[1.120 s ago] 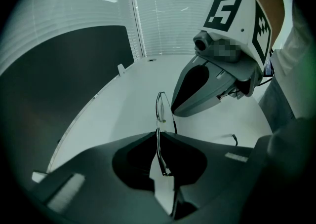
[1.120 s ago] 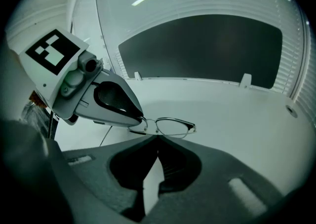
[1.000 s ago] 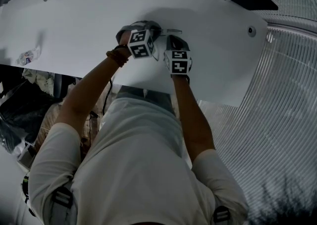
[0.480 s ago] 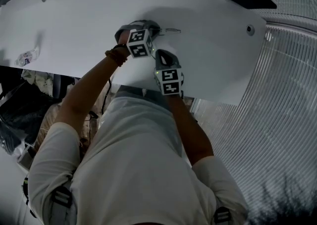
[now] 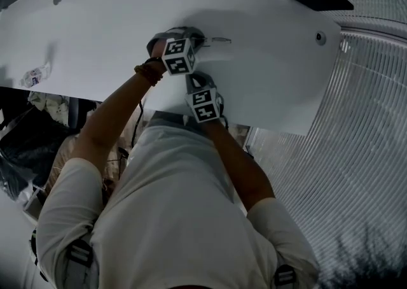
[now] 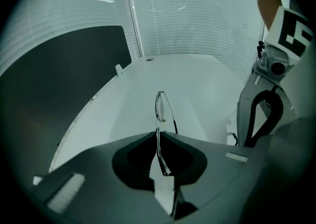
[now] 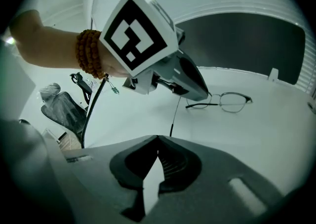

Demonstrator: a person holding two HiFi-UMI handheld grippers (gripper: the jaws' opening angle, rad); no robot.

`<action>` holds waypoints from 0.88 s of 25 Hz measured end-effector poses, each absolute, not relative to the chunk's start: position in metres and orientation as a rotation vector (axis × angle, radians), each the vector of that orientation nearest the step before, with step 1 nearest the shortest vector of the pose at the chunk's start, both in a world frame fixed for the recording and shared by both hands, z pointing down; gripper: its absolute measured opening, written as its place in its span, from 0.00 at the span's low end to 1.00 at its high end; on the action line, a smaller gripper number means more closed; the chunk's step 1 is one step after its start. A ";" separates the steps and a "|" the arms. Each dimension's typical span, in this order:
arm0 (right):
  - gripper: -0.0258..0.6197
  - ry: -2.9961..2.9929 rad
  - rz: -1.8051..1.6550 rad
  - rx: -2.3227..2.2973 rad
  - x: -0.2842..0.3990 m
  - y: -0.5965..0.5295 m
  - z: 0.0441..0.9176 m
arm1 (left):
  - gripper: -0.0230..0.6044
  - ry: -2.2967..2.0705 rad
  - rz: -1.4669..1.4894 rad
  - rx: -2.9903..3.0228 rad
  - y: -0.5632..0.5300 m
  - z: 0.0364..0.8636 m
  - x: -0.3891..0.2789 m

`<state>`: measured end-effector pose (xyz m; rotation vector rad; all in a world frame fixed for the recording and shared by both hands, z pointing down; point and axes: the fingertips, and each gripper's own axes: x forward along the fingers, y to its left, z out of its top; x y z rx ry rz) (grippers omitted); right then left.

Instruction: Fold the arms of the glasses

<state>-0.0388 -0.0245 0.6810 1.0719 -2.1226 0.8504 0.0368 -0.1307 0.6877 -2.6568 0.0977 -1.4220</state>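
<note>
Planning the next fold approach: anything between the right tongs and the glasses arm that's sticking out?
Nothing visible. The right tongs, shut and empty, face the open arm with only white table between. The left tongs grip the glasses just beyond it, off that path.

Left gripper [image 6: 158, 134] angled down, jaws pinched shut on glasses [image 6: 160, 107] frame; left arm [image 5: 117, 106] stretched forward. Right gripper [image 7: 157, 139] angled down, jaws together, nothing between them, just behind left one, nearer torso; right arm [image 5: 245, 160] bent.
</note>
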 end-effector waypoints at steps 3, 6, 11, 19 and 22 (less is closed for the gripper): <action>0.04 -2.111 0.844 1.082 -0.030 -0.030 0.683 | 0.08 0.094 -1.422 -2.644 -0.132 0.689 0.037; 0.04 -2.102 0.828 1.096 -0.022 -0.034 0.681 | 0.08 0.090 -1.417 -2.642 -0.132 0.687 0.037; 0.04 -2.080 0.828 1.121 -0.006 -0.040 0.681 | 0.08 0.072 -1.416 -2.638 -0.131 0.688 0.037; 0.04 -2.041 0.805 1.178 0.029 -0.063 0.685 | 0.08 0.047 -1.410 -2.633 -0.129 0.687 0.036; 0.04 -2.034 0.788 1.192 0.040 -0.072 0.685 | 0.08 0.037 -1.410 -2.619 -0.127 0.687 0.036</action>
